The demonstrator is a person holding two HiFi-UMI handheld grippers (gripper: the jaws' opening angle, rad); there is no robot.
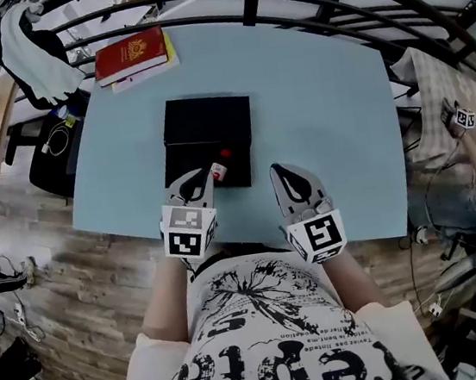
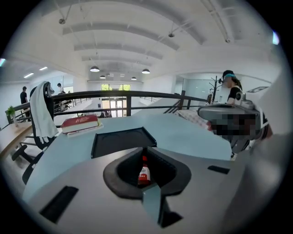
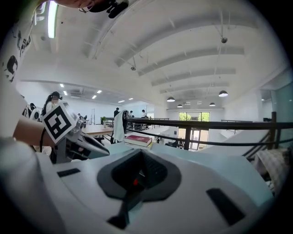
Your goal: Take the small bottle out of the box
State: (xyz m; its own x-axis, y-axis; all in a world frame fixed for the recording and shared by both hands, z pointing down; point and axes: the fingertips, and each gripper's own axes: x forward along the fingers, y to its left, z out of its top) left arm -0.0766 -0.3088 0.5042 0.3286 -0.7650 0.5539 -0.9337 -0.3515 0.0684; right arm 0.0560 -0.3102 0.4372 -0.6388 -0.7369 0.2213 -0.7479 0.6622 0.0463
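An open black box [image 1: 207,124] lies mid-table, and its tray shows in the left gripper view [image 2: 120,140]. A small bottle [image 1: 220,171] with a red cap and white label stands upright at the box's near right corner. My left gripper [image 1: 207,175] hovers just short of the bottle, jaws shut with nothing pinched. The bottle [image 2: 144,174] shows through the gap behind the closed tips of the left gripper [image 2: 145,149]. My right gripper [image 1: 276,171] hangs shut to the right of the box. Through the right gripper [image 3: 142,151] only the bottle's red cap [image 3: 135,182] shows.
The light blue table [image 1: 331,103] carries a red book [image 1: 131,54] on a yellow pad at its far left. A dark railing [image 1: 301,7] runs behind it. A chair with white cloth [image 1: 28,47] stands far left; a checked cloth [image 1: 440,106] hangs right.
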